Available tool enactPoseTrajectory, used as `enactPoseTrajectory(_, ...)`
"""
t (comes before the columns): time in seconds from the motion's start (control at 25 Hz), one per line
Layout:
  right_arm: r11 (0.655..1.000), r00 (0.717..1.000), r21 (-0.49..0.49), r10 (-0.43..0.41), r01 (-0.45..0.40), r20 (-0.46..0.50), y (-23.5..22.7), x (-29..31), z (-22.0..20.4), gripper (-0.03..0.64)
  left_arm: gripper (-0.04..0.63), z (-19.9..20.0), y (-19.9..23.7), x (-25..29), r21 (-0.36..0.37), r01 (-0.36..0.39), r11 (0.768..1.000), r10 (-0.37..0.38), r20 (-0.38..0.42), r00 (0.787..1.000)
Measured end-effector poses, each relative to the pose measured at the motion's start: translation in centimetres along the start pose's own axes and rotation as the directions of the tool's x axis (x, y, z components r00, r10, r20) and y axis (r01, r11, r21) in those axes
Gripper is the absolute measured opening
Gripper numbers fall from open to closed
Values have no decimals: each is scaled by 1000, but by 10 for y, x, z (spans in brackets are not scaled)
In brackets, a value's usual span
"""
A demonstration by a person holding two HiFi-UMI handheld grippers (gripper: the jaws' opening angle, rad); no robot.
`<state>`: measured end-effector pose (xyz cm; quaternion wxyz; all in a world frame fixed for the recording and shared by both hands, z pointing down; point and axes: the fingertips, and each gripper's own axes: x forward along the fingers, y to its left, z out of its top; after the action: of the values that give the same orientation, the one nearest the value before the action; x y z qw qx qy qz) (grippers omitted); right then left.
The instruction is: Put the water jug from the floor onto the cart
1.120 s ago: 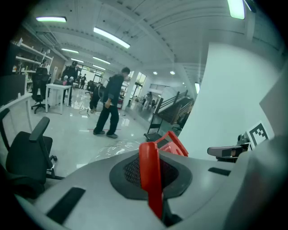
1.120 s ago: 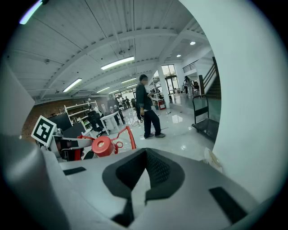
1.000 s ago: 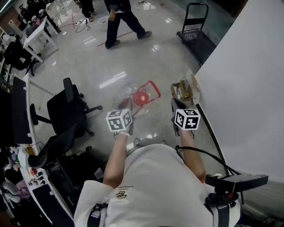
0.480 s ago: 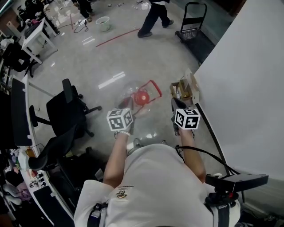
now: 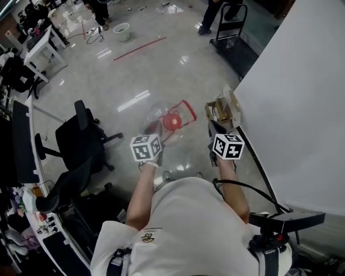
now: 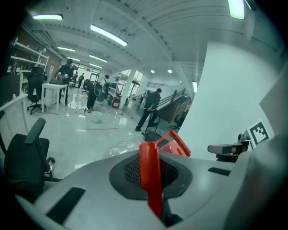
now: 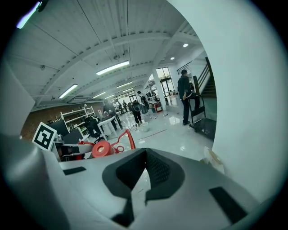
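Head view: the floor (image 5: 178,70) is glossy pale grey stone in an open workshop hall. A white wall panel (image 5: 302,97) fills the right side. A black office chair (image 5: 81,135) stands at the left, a white desk (image 5: 46,46) at the far left, and an open cardboard box (image 5: 222,110) lies against the foot of the panel. The cart (image 5: 233,43), a black flat platform with an upright push bar, stands at the far end beside the panel; a person (image 5: 215,13) stands at it.

Left gripper (image 5: 152,135): jaws fully closed, clamped on the red handle (image 6: 150,173) of the water jug (image 5: 159,114). The jug is clear, with 1 red cap (image 5: 172,122). It sits just ahead of the left gripper and well apart from the cart.

Right gripper (image 7: 141,166): jaws stand a narrow slit apart. Nothing lies between them, and the floor shows through the slit. It is held beside the left gripper, apart from the jug.
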<state>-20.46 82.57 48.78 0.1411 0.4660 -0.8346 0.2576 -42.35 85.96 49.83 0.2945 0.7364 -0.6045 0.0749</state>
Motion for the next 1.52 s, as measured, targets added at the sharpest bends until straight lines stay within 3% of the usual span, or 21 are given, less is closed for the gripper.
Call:
enactPoseTrajectory(0.88,995,996,57,-79,76,50,43,25,-7,15,3,13,45,4,67,98,993,-95,-39,995)
enactPoseTrajectory(1.24,990,992,85,-115,110,57,24,43,4,15,3,27,46,33,61,125,990,-122,-51,991)
enactPoseTrajectory(1.52,988,990,116,-115,106,75,-12,100,35,15,3,53,47,98,53,150,987,-147,-62,987)
